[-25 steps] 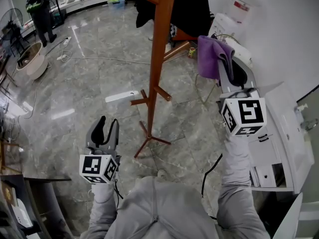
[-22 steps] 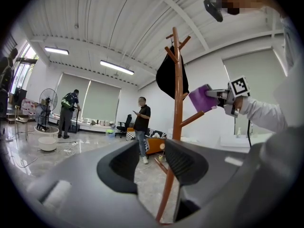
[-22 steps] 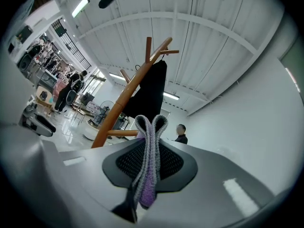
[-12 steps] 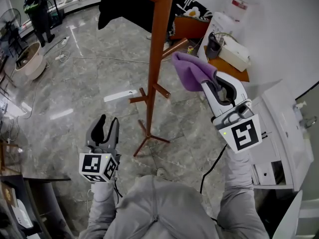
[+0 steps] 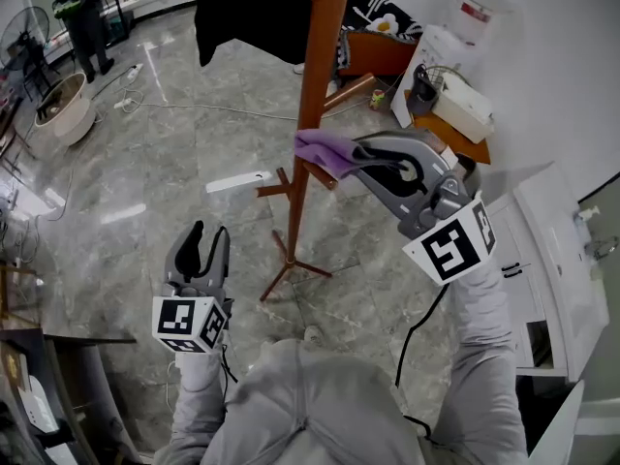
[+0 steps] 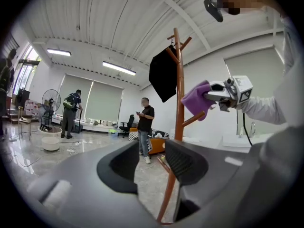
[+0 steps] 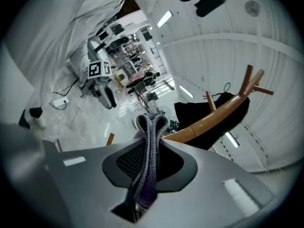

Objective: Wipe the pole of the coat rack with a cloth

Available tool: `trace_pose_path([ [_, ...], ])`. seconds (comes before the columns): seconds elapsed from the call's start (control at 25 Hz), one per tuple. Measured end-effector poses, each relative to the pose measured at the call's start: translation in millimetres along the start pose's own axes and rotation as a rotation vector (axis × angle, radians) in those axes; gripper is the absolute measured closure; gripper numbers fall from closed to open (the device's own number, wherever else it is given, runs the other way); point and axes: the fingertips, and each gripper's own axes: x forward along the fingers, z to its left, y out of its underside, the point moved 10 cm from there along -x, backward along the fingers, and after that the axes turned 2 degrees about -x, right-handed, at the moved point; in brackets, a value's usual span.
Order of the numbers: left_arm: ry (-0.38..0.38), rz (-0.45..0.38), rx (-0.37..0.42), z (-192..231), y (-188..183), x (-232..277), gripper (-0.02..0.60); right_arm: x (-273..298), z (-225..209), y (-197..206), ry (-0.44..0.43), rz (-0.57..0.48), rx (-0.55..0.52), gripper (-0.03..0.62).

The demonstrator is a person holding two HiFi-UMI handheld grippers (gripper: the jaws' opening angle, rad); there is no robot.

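The brown wooden coat rack pole (image 5: 312, 95) rises from its legs (image 5: 291, 269) on the marble floor. My right gripper (image 5: 360, 156) is shut on a folded purple cloth (image 5: 325, 148), and the cloth presses against the pole's right side, just above a short side peg. In the right gripper view the cloth (image 7: 149, 160) is pinched between the jaws, with the pole (image 7: 213, 118) just beyond. My left gripper (image 5: 209, 240) hangs low at the left, apart from the rack, open and holding nothing. In the left gripper view the pole (image 6: 179, 89) and cloth (image 6: 197, 100) show beyond the jaws.
A black garment (image 5: 252, 8) hangs from the rack's top. White cabinets (image 5: 542, 250) and a cluttered orange table (image 5: 446, 114) stand close on the right. A white strip (image 5: 237, 184) lies on the floor. A person (image 5: 82, 13), a fan (image 5: 24, 37) and cables are far left.
My right gripper has swung left and down with the cloth, from beside the cabinet to the pole, where the cloth now touches. The left gripper has stayed put.
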Motion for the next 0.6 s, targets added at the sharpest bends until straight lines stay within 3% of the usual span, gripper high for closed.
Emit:
trace_pose_path([
  [0.28, -0.057, 0.007, -0.005, 4, 4, -11, 0.403, 42, 8, 12, -0.152, 0.050, -0.176, 0.540],
  [0.6, -0.099, 0.011, -0.011, 10, 7, -19, 0.403, 62, 7, 22, -0.277, 0.001, -0.039, 0.540],
])
